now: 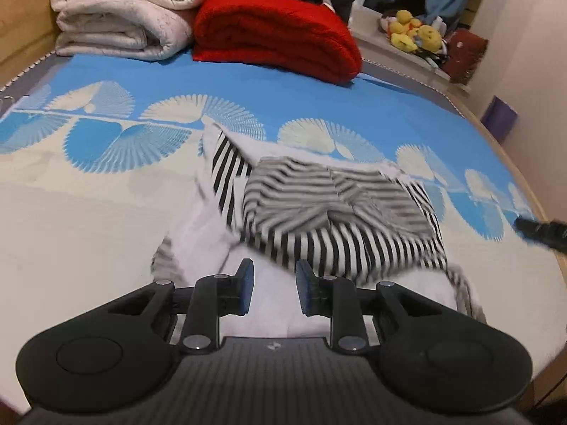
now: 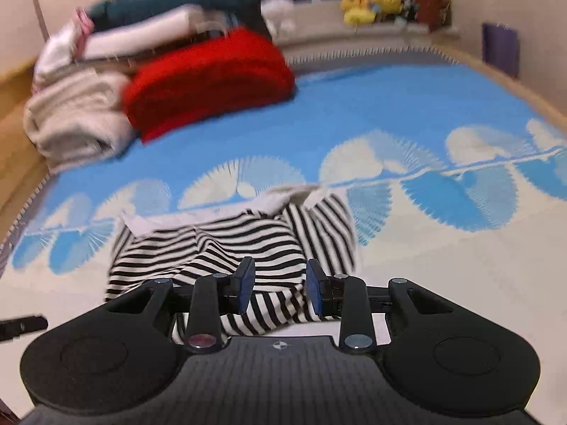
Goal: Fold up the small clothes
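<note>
A small black-and-white striped garment with white parts lies crumpled on the bed; it also shows in the right wrist view. My left gripper is open and empty, its blue pads just above the garment's near white part. My right gripper is open and empty, its pads over the garment's near striped edge. The tip of the right gripper shows at the right edge of the left wrist view, and the left gripper's tip at the left edge of the right wrist view.
The bed has a blue and cream fan-patterned cover. At its far end lie a folded red blanket and a folded cream blanket. Yellow plush toys sit on a ledge beyond. A wall and purple box are to the right.
</note>
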